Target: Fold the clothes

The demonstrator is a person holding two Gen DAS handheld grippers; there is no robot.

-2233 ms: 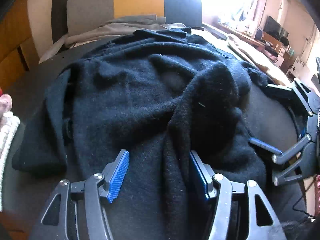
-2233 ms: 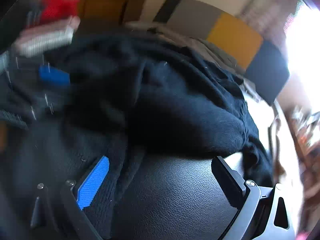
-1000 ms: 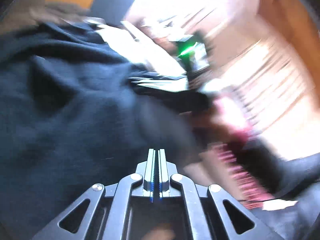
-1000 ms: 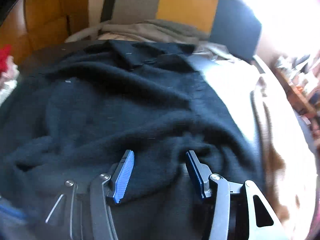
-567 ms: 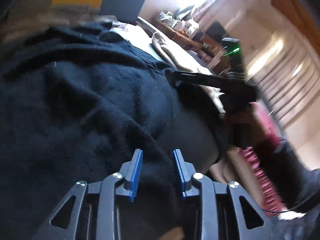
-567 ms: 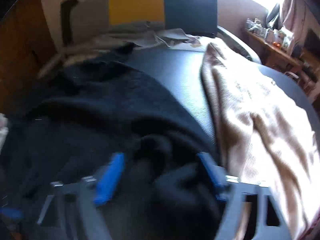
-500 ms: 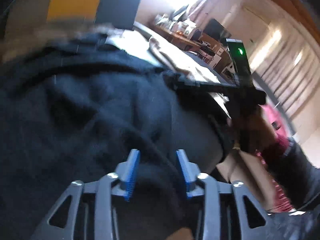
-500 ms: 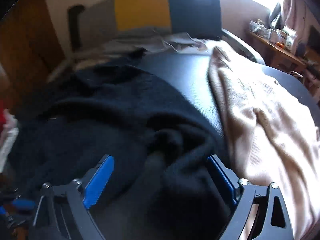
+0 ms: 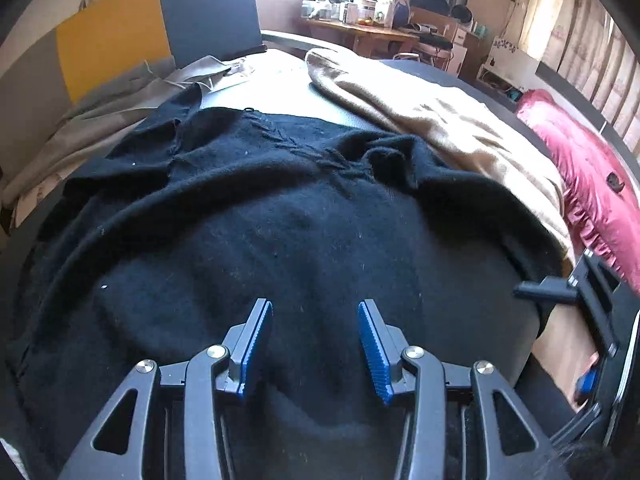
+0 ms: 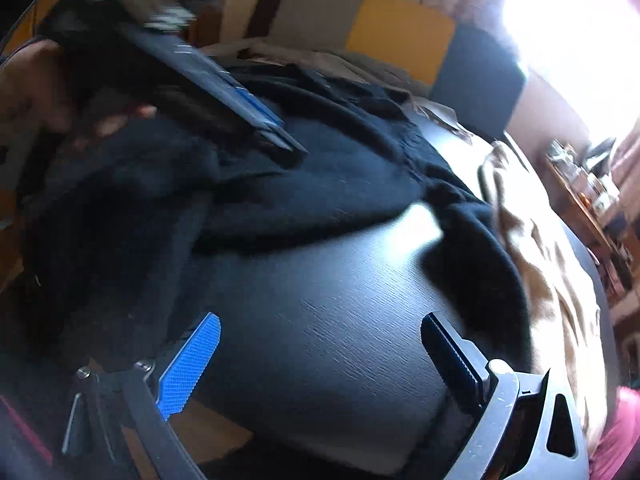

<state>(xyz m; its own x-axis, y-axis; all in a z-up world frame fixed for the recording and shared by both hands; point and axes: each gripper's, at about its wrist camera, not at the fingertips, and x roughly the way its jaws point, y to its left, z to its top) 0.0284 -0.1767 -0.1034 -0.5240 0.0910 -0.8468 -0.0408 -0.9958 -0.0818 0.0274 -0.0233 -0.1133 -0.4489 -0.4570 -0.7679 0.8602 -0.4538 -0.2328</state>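
Note:
A black knitted sweater lies spread over the dark table, collar towards the far side. My left gripper hovers low over its near hem, open, with nothing between the blue pads. In the right wrist view my right gripper stands wide open over bare tabletop near the front edge, and the sweater lies beyond it and to its left. A hand holds the left gripper above the sweater. One finger of the right gripper shows at the sweater's right edge.
A beige garment lies right of the sweater, with a pink garment beyond it. Grey clothes are heaped at the back left before a grey, yellow and dark chair back. A cluttered desk stands far behind.
The left gripper has opened wider and the sweater now lies flatter under it. The right gripper has come off the sweater's bunched fold and now sits over bare table, still open.

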